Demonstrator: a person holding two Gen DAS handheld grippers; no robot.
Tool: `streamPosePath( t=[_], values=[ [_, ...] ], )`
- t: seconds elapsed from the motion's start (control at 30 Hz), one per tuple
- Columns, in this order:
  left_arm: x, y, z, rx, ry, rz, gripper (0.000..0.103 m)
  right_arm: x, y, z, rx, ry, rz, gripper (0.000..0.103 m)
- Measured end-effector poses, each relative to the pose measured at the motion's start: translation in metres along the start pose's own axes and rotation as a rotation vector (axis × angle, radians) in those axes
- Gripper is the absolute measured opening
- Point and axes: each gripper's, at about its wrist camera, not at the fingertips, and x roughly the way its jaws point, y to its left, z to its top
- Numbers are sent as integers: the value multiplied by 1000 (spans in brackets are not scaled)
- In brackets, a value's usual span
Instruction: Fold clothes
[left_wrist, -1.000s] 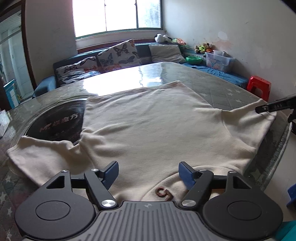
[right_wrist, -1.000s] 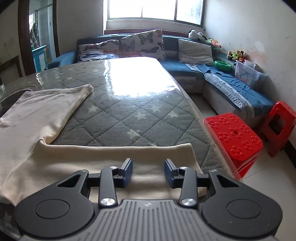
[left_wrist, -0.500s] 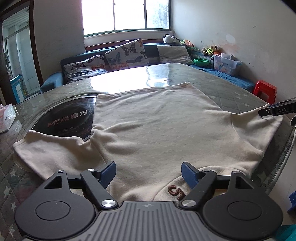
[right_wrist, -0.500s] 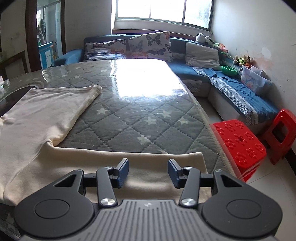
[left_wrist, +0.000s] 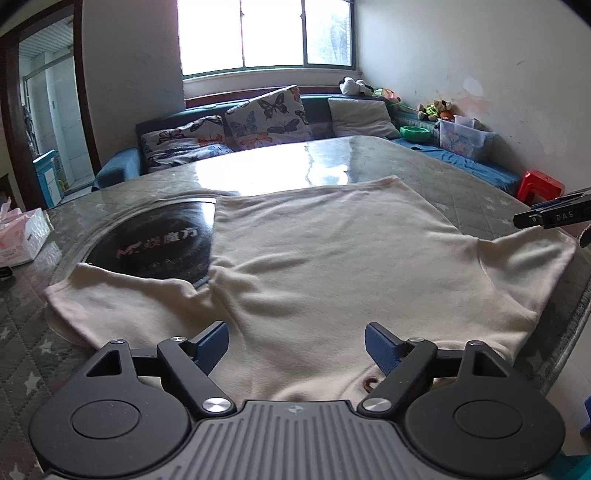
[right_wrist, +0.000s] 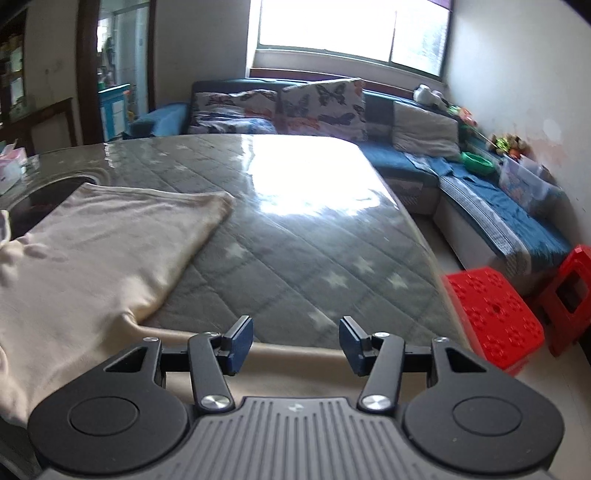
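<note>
A living room with a bright window (left_wrist: 266, 33) at the top centre and a blue sofa (left_wrist: 122, 166) below it fills the background of both views; on the sofa stand butterfly cushions (left_wrist: 269, 114). In front of it is a large table (left_wrist: 424, 162) with a grey quilted cover with stars under a shiny glass top, and it takes the middle of each frame. A cream shirt (left_wrist: 325, 258) lies spread flat on the table in the centre of the left wrist view, with one sleeve going to the lower left and the other to the right edge of the frame. Under its left part a dark round plate (left_wrist: 155, 243) with letters is seen. A tissue box (left_wrist: 22, 236) rests on the table at the far left. In the lower part of this view the left gripper (left_wrist: 297, 341) hovers over the near edge of the shirt, its fingers wide apart and holding nothing. The right gripper (left_wrist: 554, 216) shows at the right edge, above the sleeve end. In the right wrist view the shirt (right_wrist: 92, 251) covers the left side of the frame, and one sleeve runs along the bottom under the right gripper (right_wrist: 295, 341). Its fingers are also apart, with no cloth between them. A red stool (right_wrist: 495, 314) stands on the floor at the lower right, beside the table.
</note>
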Motion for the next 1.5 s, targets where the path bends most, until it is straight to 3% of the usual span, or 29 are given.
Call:
streamPosePath(
  t=[0.43, 0.57, 0.63, 0.7, 0.8, 1.27, 1.37, 1.5],
  values=[
    [2, 64, 9, -85, -32, 199, 98, 39, 69, 52, -141, -28, 166, 61],
    [6, 94, 13, -147, -37, 277, 100, 60, 87, 66, -146, -10, 217, 68],
    [10, 109, 16, -180, -35, 315, 100, 70, 94, 72, -154, -1, 226, 68],
    [14, 123, 18, -207, -34, 354, 100, 81, 99, 77, -152, 6, 225, 76],
    [22, 142, 21, -243, -30, 399, 100, 97, 105, 83, -146, 20, 221, 77],
    [71, 199, 29, -362, 39, 525, 99, 142, 98, 98, -86, 59, 199, 90],
    [77, 203, 29, -376, 49, 538, 91, 150, 98, 103, -70, 62, 189, 92],
    [85, 209, 27, -384, 69, 546, 66, 156, 100, 109, -72, 61, 178, 92]
  ],
)
